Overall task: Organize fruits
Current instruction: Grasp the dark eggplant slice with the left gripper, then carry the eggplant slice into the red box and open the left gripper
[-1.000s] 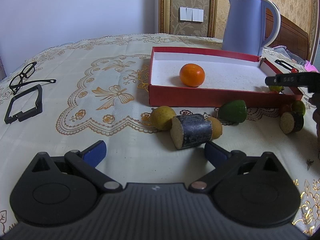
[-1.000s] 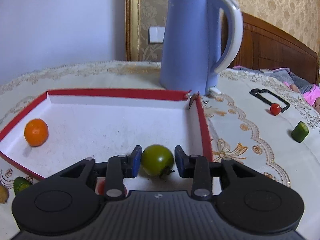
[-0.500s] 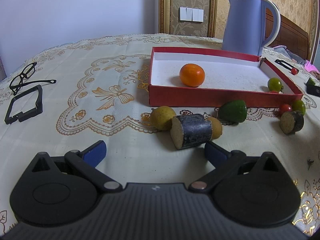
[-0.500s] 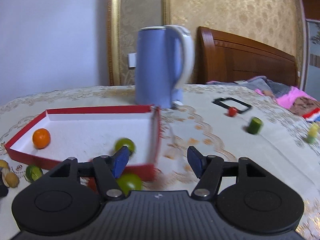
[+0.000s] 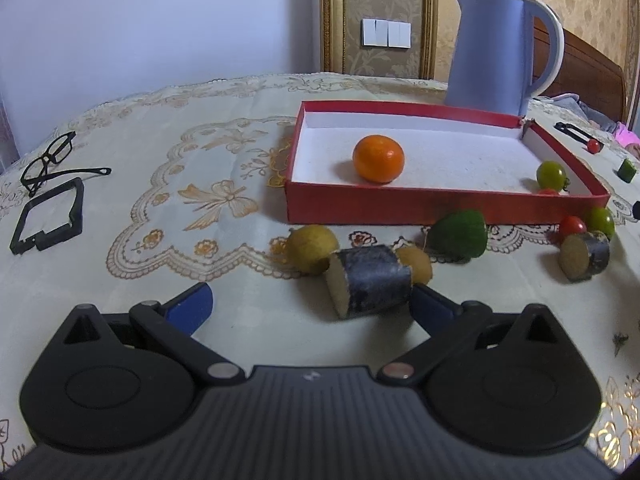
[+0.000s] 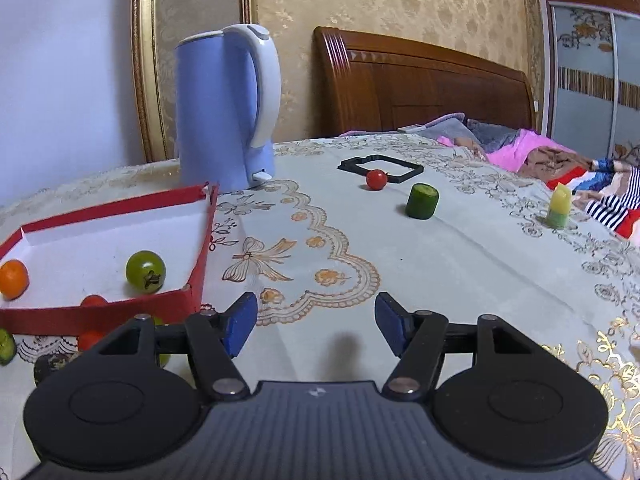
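Observation:
A red box [image 5: 420,204] [image 6: 100,308] holds an orange [image 5: 378,159] [image 6: 13,279], a green tomato [image 5: 551,175] [image 6: 145,271] and a red tomato [image 6: 94,301]. Before it lie a yellow fruit [image 5: 312,247], a dark cut piece [image 5: 370,286], a green fruit [image 5: 460,235], a red tomato [image 5: 572,225] and another cut piece [image 5: 584,255]. My left gripper [image 5: 310,306] is open and empty, just short of the dark piece. My right gripper [image 6: 316,322] is open and empty over bare cloth right of the box. A red tomato [image 6: 376,179], a cucumber chunk [image 6: 421,201] and a yellow-green piece [image 6: 559,211] lie beyond it.
A blue kettle [image 5: 500,52] [image 6: 226,108] stands behind the box. Glasses [image 5: 48,162] and a black frame [image 5: 48,216] lie at the left. Another black frame [image 6: 380,166] lies by the far tomato. A bed with blankets [image 6: 540,160] is behind the table.
My right gripper opened and let the green tomato go in the box, then pulled back and swung right, away from the box. The left gripper has not moved.

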Tool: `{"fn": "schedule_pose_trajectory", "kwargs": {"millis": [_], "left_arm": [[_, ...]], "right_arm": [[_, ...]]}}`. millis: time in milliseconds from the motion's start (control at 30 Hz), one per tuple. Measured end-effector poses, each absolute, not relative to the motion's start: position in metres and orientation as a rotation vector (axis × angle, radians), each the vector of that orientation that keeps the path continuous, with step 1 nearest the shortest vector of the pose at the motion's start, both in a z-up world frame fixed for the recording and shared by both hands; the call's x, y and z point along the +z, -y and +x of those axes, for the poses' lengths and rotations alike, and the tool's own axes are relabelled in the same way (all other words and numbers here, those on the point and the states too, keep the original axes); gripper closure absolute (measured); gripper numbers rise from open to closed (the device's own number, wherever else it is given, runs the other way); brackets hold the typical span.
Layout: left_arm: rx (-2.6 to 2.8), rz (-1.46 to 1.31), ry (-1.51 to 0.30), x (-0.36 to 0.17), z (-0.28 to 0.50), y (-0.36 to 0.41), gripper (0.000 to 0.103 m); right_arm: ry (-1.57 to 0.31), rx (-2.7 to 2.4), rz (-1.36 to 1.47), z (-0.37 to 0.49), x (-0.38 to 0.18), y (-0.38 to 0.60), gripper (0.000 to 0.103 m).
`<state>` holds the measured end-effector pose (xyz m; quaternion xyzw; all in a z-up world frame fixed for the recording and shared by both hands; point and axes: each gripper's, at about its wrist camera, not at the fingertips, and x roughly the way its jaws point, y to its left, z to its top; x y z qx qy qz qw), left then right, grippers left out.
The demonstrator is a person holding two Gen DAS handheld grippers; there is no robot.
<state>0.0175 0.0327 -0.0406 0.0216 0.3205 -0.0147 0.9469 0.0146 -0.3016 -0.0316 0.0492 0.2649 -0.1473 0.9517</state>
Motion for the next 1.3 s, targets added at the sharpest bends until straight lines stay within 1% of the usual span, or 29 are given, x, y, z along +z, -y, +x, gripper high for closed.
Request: {"fn": "schedule_pose_trajectory", "kwargs": {"millis": [67, 100, 133, 267, 400, 467, 500, 533, 567, 633, 800, 1067, 1300], "left_arm": [[-0.026, 0.043, -0.645, -0.04, 0.018, -0.031, 0.0], [-0.027, 0.04, -0.635, -0.04, 0.017, -0.031, 0.002], [-0.028, 0.038, -0.626, -0.039, 0.016, -0.031, 0.006], [-0.032, 0.027, -0.623, -0.039, 0.016, -0.033, 0.014], [-0.052, -0.002, -0.605, -0.037, 0.014, -0.038, 0.027], [-0.066, -0.011, -0.597, -0.036, 0.013, -0.039, 0.04], [-0.08, -0.018, -0.594, -0.036, 0.013, -0.04, 0.054], [-0.1, -0.023, -0.597, -0.036, 0.013, -0.04, 0.064], [-0.107, -0.021, -0.603, -0.037, 0.013, -0.039, 0.066], [-0.11, -0.01, -0.603, -0.037, 0.013, -0.036, 0.07], [-0.116, -0.025, -0.597, -0.036, 0.012, -0.038, 0.071], [-0.14, -0.01, -0.576, -0.024, 0.007, -0.033, 0.072], [-0.162, -0.004, -0.565, -0.01, 0.023, -0.025, 0.073]], "right_arm": [[-0.526, -0.297, 0.098, 0.012, -0.031, 0.302, 0.033], [-0.525, -0.299, 0.101, 0.012, -0.031, 0.302, 0.027], [-0.524, -0.304, 0.105, 0.011, -0.031, 0.302, 0.025], [-0.528, -0.312, 0.106, 0.012, -0.031, 0.303, 0.024], [-0.535, -0.315, 0.1, 0.012, -0.031, 0.302, 0.024], [-0.544, -0.316, 0.095, 0.014, -0.032, 0.302, 0.024], [-0.549, -0.319, 0.092, 0.015, -0.032, 0.301, 0.024], [-0.551, -0.322, 0.09, 0.015, -0.032, 0.301, 0.024], [-0.554, -0.325, 0.088, 0.015, -0.032, 0.301, 0.024], [-0.558, -0.328, 0.085, 0.016, -0.032, 0.301, 0.024], [-0.564, -0.335, 0.082, 0.016, -0.033, 0.301, 0.024], [-0.576, -0.338, 0.079, 0.018, -0.034, 0.301, 0.024], [-0.583, -0.339, 0.082, 0.018, -0.034, 0.302, 0.024]]}}
